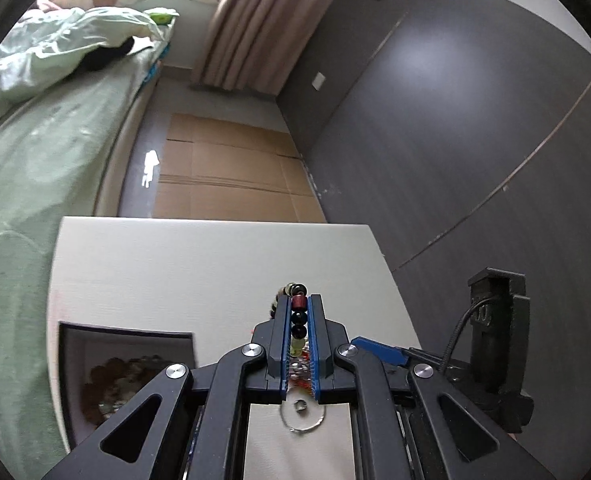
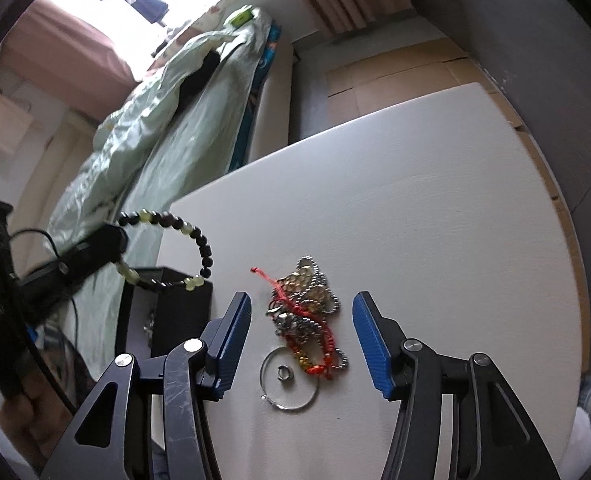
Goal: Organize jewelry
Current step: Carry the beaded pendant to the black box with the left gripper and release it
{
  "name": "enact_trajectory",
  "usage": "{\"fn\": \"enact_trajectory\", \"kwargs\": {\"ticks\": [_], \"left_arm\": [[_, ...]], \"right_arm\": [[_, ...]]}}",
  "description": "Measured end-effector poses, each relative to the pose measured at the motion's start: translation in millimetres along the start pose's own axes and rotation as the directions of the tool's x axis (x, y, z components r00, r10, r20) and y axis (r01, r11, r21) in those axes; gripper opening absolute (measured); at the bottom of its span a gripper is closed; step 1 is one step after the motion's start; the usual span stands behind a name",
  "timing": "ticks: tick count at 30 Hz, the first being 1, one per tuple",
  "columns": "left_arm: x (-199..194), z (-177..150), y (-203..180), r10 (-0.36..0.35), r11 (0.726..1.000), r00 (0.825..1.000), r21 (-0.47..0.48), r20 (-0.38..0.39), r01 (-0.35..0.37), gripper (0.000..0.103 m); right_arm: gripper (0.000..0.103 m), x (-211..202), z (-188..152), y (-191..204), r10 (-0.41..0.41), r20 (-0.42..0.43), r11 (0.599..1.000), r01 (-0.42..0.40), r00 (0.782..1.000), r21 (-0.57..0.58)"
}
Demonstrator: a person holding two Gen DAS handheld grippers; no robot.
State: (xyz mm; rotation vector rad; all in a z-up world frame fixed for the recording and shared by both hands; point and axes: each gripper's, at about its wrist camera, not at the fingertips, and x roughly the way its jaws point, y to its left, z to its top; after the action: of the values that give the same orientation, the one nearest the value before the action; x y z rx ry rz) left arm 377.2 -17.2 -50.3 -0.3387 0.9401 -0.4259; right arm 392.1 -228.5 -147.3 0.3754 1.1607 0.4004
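Left gripper (image 1: 299,336) jaws clamped on beaded bracelet (image 2: 199,240), right gripper (image 2: 301,344) jaws apart.

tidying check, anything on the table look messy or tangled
Yes: the jewelry pile on the white table is knotted, a red cord wound through a ball chain. A small ring lies inside the wire hoop beside it.

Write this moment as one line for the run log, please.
left gripper: shut on beaded bracelet, lifted | right gripper: open over jewelry pile | black box: open, left of pile
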Motion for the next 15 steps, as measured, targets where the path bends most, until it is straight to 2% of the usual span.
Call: {"fn": "enact_trajectory", "kwargs": {"ticks": [6,15], "left_arm": [[-12,0,14,0.027,1.0,0.999,-0.011,0.019,-0.026,0.008],[-20,-2,26,0.041,0.999,0.999,-0.022,0.027,-0.041,0.008]], "right_arm": [[0.046,15,3,14,-0.023,-0.038,0.998,0.021,0.999,-0.053],[0.046,14,-15,15,-0.108,-0.075,0.99,0.101,0.991,-0.1]]}}
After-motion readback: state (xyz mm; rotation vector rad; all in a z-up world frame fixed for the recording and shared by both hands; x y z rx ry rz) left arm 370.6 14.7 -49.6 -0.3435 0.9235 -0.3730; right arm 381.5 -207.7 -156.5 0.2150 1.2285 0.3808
